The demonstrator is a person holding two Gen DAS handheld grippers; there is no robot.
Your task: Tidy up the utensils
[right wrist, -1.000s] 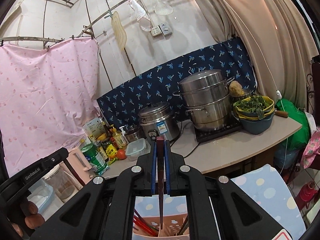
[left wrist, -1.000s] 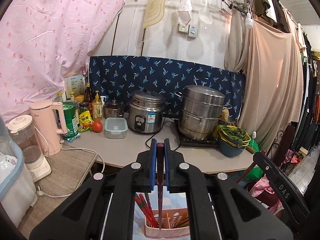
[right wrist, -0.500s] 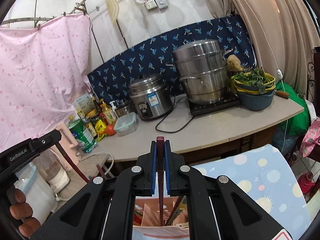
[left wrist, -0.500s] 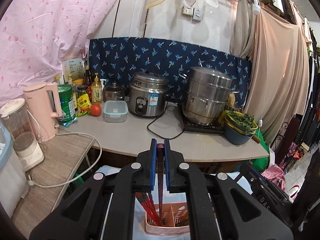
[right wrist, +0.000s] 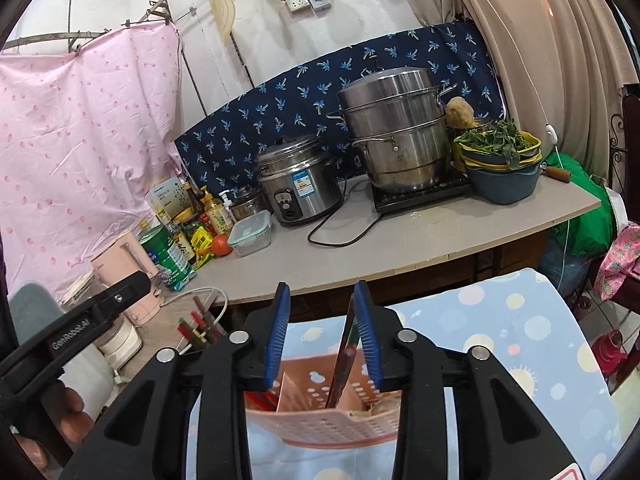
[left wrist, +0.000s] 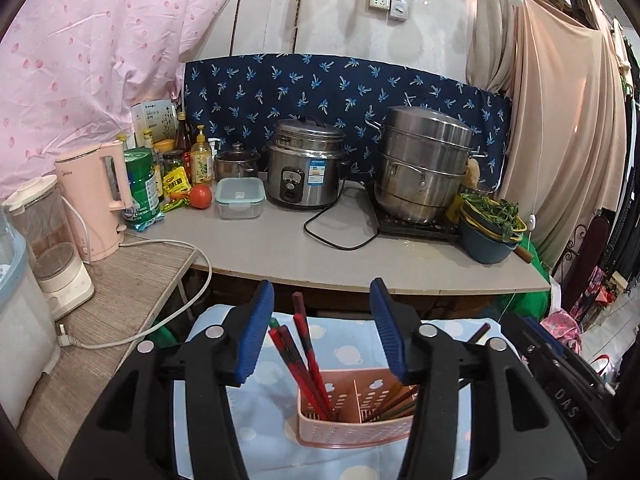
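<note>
A pink perforated utensil basket (left wrist: 354,414) stands on a blue dotted cloth (left wrist: 264,400), right under both grippers. Several red chopsticks (left wrist: 304,360) lean in its left compartment, and dark ones (left wrist: 394,398) lean in its right. My left gripper (left wrist: 322,332) is open and empty above the basket. My right gripper (right wrist: 322,334) is open over the same basket (right wrist: 320,420). One dark red chopstick (right wrist: 344,354) stands in the basket, leaning against the right finger pad (right wrist: 366,336). The left gripper's body (right wrist: 80,320) shows at the left of the right wrist view.
Behind the cloth runs a grey counter (left wrist: 280,248) with a rice cooker (left wrist: 306,168), a steel steamer pot (left wrist: 424,168), a bowl of greens (left wrist: 490,224), a lidded container (left wrist: 240,198), bottles and a pink kettle (left wrist: 98,204). A wooden side table (left wrist: 112,300) stands at the left.
Both grippers have opened and let their chopsticks drop into the basket. Both have lowered and tilted down toward the basket.
</note>
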